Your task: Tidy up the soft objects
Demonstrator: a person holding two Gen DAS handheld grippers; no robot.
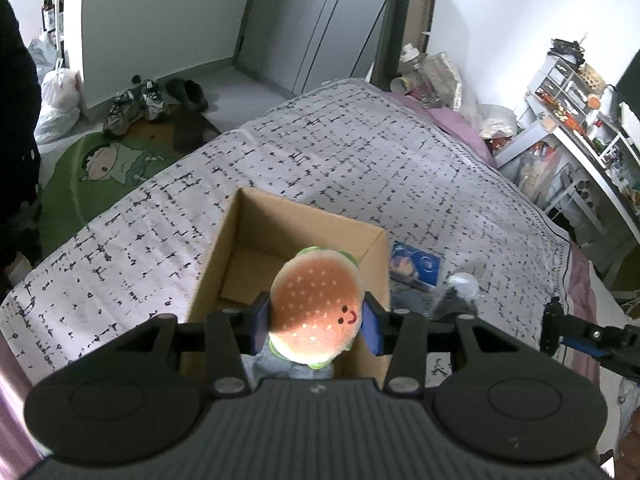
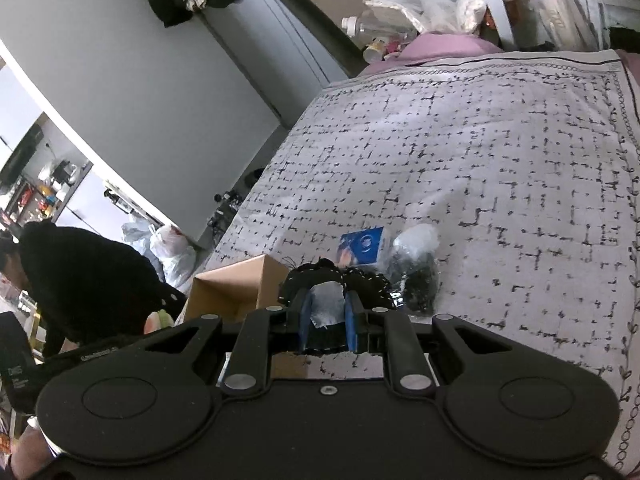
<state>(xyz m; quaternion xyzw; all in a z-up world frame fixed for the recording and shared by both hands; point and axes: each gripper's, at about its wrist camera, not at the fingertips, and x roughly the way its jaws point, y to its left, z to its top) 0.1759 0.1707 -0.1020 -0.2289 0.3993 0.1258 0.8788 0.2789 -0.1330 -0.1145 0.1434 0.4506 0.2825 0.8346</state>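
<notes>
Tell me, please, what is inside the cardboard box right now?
The cardboard box shows only bare brown walls and floor. The burger plush, clamped in the left gripper, hovers over it and hides the near part, so anything lying there cannot be seen.

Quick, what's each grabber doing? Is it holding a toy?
Left gripper: closed on the round plush hamburger toy.
Right gripper: closed on a black soft item with white stitching.
</notes>
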